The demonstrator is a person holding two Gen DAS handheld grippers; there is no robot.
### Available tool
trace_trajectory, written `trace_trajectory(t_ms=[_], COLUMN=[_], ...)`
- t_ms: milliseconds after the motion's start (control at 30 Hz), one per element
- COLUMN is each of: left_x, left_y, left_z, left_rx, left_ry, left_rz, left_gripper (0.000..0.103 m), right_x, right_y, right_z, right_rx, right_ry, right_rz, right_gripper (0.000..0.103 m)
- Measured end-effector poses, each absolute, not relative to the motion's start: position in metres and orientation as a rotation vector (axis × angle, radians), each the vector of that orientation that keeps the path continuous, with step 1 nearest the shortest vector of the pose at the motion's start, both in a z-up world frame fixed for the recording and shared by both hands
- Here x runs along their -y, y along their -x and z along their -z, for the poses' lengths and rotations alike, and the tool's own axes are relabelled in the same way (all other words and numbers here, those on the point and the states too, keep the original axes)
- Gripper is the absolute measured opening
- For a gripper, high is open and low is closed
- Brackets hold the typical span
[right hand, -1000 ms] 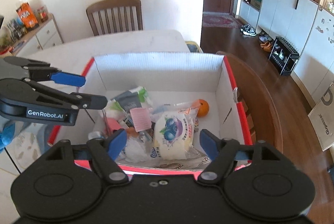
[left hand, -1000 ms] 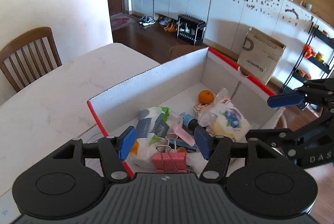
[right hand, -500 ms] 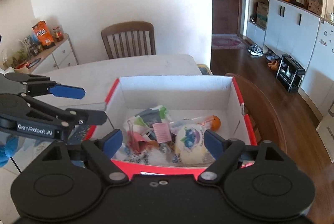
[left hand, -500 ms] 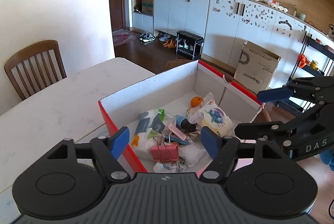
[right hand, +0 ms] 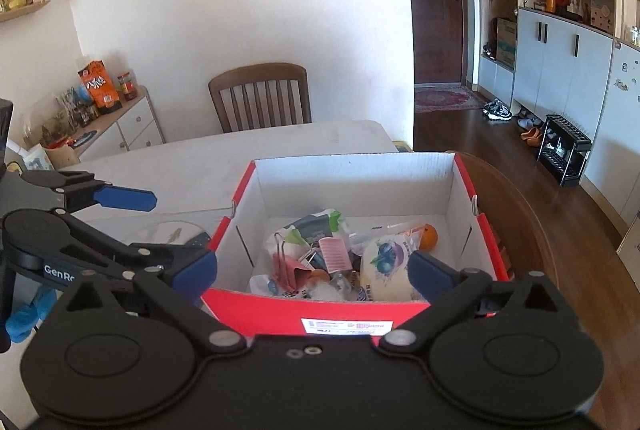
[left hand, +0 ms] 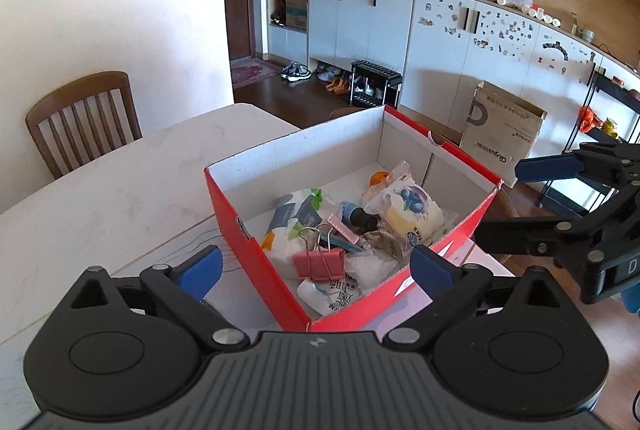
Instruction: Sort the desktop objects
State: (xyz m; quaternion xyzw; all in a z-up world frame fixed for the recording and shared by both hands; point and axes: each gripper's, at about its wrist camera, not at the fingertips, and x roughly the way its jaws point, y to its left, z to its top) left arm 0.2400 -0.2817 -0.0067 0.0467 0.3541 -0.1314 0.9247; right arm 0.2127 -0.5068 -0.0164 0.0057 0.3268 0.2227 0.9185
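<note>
A red cardboard box [left hand: 256,262] with white inner walls stands on the white table [left hand: 100,197]; it also shows in the right wrist view [right hand: 340,314]. Inside lie a pink binder clip [left hand: 319,262], a blueberry snack packet [left hand: 412,207], a small orange [left hand: 379,177], a dark bottle [left hand: 360,216] and white and green packets [left hand: 298,207]. The packet [right hand: 386,262] and orange [right hand: 428,236] show in the right wrist view. My left gripper [left hand: 316,268] is open and empty, above the box's near corner. My right gripper [right hand: 312,266] is open and empty, above the box's near wall.
A wooden chair [left hand: 84,119] stands at the table's far side. A sideboard with snacks [right hand: 100,109] is at the back left. White cabinets [left hand: 460,49], a brown carton [left hand: 502,133] and a shoe rack [left hand: 374,83] stand beyond the table on dark wood floor.
Both grippers have drawn back and risen away from the box, so the box looks smaller and farther. The left gripper's fingers stand wider apart than a second ago. The box contents have not moved.
</note>
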Motion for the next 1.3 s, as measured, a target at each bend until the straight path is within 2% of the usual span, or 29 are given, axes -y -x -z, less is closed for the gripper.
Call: trace_trajectory(t_ms=[533,1300], left_x=[0.277,0.273], left_y=[-0.211,-0.198], left_z=[0.004,0.004], left_rx=[-0.719,-0.717], left_ry=[-0.099,-0.102], left_rz=[0.240,0.245], left_gripper=[0.102,0.102], right_x=[0.505,0.510], right_y=[-0.178,-0.167], right_z=[0.010,0.014], right_rx=[-0.621,-0.646], right_ry=[-0.024,-0.048], right_rz=[-0.462,-0.420], right_gripper=[0.102,0.102])
